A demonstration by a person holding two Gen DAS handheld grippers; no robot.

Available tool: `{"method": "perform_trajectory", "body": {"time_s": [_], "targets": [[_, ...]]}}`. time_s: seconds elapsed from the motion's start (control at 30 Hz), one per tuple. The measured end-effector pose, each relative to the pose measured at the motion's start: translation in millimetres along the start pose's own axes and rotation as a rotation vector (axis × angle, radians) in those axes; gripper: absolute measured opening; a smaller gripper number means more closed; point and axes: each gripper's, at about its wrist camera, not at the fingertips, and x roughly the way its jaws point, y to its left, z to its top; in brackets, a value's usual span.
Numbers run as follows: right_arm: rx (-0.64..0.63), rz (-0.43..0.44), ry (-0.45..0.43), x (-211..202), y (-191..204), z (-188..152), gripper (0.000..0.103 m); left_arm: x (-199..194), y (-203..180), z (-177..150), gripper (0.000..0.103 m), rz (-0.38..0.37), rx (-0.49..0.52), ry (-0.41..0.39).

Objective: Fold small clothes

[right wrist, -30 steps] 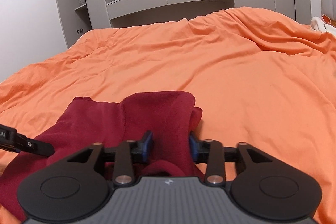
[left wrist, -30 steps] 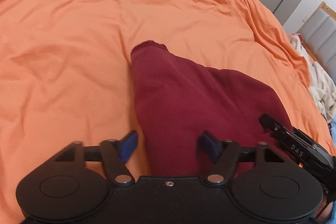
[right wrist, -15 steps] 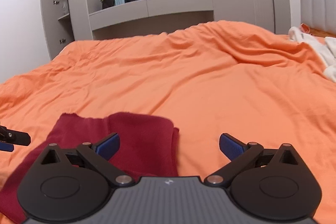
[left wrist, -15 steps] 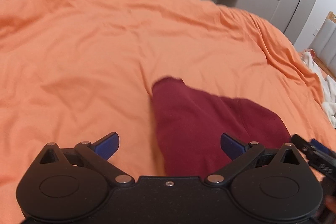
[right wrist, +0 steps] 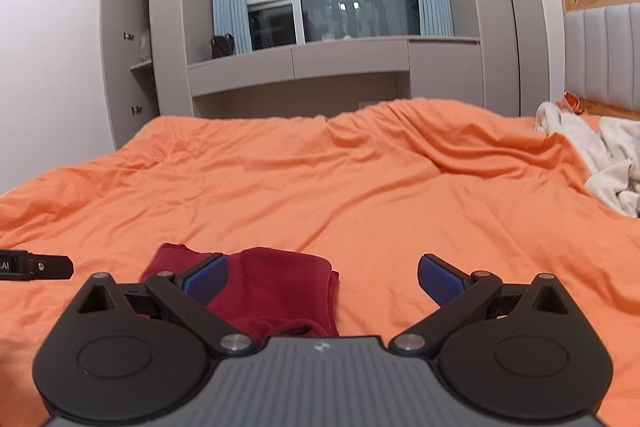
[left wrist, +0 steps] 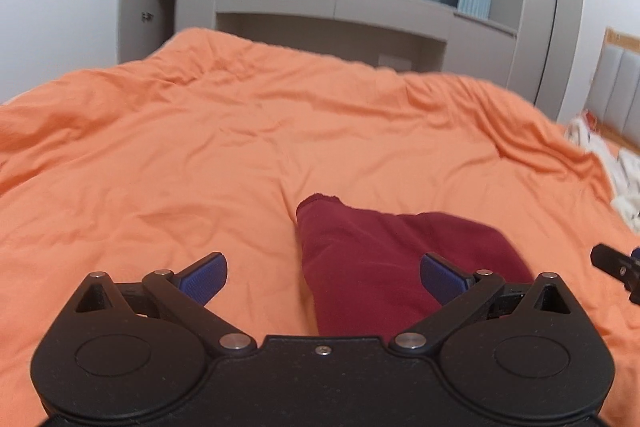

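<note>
Both tools stand spread wide and hold nothing. Left tool point(left wrist: 323, 273) has the maroon garment point(left wrist: 384, 267) just ahead of it and a little to its right, running from under its body away toward the far side of the bed point(left wrist: 200, 155). Right tool point(right wrist: 322, 273) has the same garment ahead and to its left, behind its left finger. Judging from this, the left tool sits more squarely over the cloth. The garment lies flat on the orange bed, doubled over into a compact, thick bundle with a ribbed hem at the far end.
</note>
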Motion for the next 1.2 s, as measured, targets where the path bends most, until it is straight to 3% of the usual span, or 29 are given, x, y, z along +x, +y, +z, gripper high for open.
{"method": "perform_trajectory", "body": {"time_s": [0.33, 0.6, 0.83, 1.2], "targets": [[0.017, 0.002, -0.048, -103, 9, -21, 0.103, -91, -1, -45, 0.103, 0.017, -0.051, -0.038], [0.031, 0.004, -0.041, -158, 19, -46, 0.103, -140, 4, -74, 0.103, 0.032, 0.000, -0.058], [0.006, -0.001, -0.082, -192, 31, -63, 0.103, -160, 4, -96, 0.103, 0.044, 0.025, -0.068], [-0.003, -0.006, -0.041, -199, 31, -77, 0.103, -163, -3, -118, 0.103, 0.040, 0.079, -0.032]]}}
